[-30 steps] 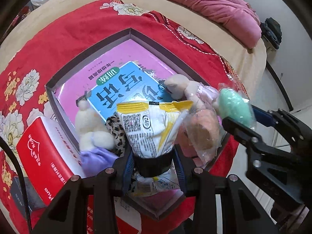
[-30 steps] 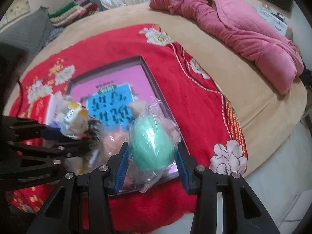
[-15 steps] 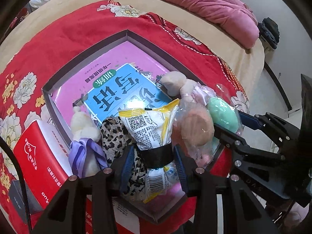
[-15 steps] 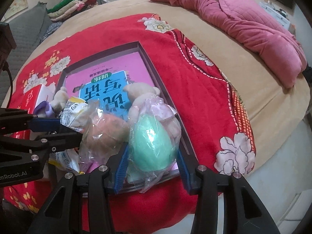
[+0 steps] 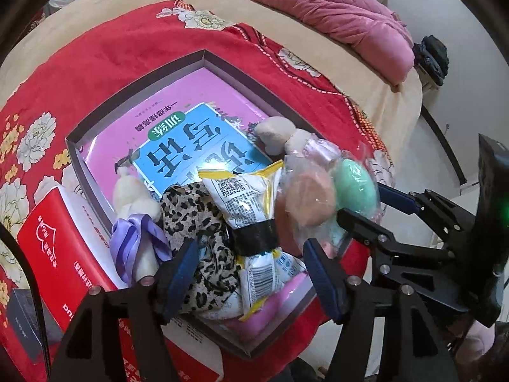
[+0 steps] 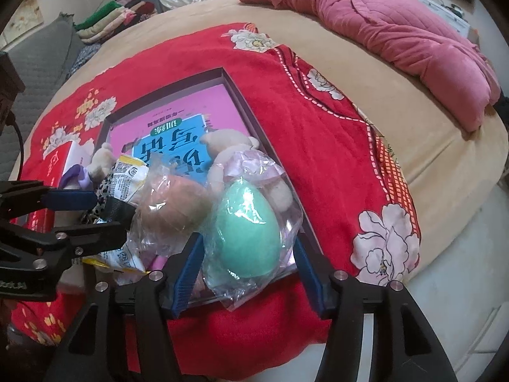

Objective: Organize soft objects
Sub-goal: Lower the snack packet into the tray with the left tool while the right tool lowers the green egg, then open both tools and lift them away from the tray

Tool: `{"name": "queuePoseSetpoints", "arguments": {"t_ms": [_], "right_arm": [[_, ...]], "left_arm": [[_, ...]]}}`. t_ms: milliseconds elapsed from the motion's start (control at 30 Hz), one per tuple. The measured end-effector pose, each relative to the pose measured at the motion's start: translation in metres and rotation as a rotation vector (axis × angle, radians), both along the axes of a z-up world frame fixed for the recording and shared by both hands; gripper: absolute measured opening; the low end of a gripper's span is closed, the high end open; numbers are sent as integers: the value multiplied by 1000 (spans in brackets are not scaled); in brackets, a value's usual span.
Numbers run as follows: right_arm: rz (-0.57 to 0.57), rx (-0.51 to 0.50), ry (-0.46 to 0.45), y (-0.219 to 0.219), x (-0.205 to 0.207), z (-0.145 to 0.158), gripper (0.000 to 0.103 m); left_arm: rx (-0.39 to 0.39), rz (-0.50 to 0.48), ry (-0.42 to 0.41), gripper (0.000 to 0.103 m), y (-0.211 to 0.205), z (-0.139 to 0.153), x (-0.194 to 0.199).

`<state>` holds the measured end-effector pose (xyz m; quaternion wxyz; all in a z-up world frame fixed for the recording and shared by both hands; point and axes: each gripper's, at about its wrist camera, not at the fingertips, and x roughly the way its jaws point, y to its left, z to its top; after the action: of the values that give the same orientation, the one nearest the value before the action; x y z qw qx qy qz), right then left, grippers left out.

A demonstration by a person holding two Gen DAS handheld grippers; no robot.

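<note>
A shallow grey box (image 5: 203,55) on the bed holds a pink-and-blue book (image 5: 178,146) and soft things along its near edge. My left gripper (image 5: 251,251) is open around a white-and-yellow snack packet (image 5: 248,207) with a black band, which lies on a leopard-print pouch (image 5: 194,219). My right gripper (image 6: 248,251) is open around a green egg-shaped sponge (image 6: 248,226) in a clear bag, which rests in the box beside a bagged peach sponge (image 6: 175,203). Two cream plush toys (image 5: 133,197) (image 5: 280,133) lie nearby.
A red booklet box (image 5: 60,254) lies left of the grey box on the red floral blanket (image 6: 334,146). A pink quilt (image 6: 397,31) is heaped at the far right. Folded clothes (image 6: 114,9) are stacked far left. The bed edge drops off at right.
Both grippers lowered their loads into the box and opened. The snack packet now lies on the leopard pouch, and the green sponge rests beside the peach one.
</note>
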<state>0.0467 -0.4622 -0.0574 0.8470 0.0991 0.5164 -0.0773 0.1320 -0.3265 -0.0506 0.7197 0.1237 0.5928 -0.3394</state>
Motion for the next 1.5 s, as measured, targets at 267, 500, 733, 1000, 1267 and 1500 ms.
{"name": "queuePoseSetpoints", "arguments": {"t_ms": [267, 500, 733, 1000, 1267, 1500], "right_arm": [[-19, -13, -6, -3, -8, 4, 69], [-45, -12, -44, -3, -21, 20, 74], [-79, -34, -95, 11, -41, 47, 75], [-140, 9, -154, 49, -65, 83, 77], [-225, 16, -217, 88, -94, 111, 78], [-219, -6, -221, 128, -117, 114, 78]], "left_arm": [[-24, 0, -30, 75, 6, 14, -9], [-20, 33, -98, 78, 17, 34, -17], [-60, 77, -158, 81, 40, 64, -34], [-56, 138, -210, 82, 76, 89, -50], [-37, 182, -246, 82, 120, 93, -70], [-31, 220, -251, 82, 157, 92, -91]]}}
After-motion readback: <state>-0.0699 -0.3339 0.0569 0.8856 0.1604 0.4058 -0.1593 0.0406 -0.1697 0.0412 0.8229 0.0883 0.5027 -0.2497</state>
